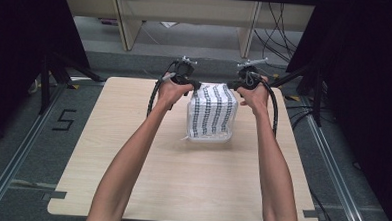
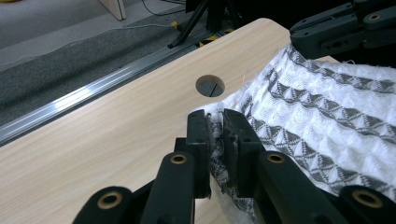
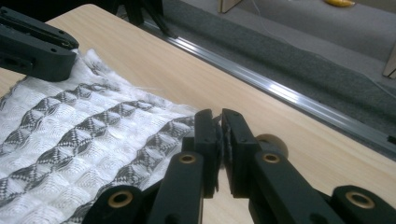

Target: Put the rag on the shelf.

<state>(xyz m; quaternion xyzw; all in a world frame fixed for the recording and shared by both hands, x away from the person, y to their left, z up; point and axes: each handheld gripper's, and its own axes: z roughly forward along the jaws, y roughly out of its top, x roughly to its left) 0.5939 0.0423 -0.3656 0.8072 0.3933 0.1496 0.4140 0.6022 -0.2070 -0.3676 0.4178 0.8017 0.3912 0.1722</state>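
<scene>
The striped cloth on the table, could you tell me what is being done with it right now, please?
A person holds a gripper in each hand at the far edge of a white cloth with grey stripes, which lies on the wooden table. The left gripper is shut on one far corner of it, and the right gripper is shut on the other. The near part of the cloth rests on the table.

There is one bench (image 1: 190, 190), one cloth (image 1: 211, 113) (white with dark stripes), two claws, left claw (image 1: 185, 80) and right claw (image 1: 245, 82).
</scene>
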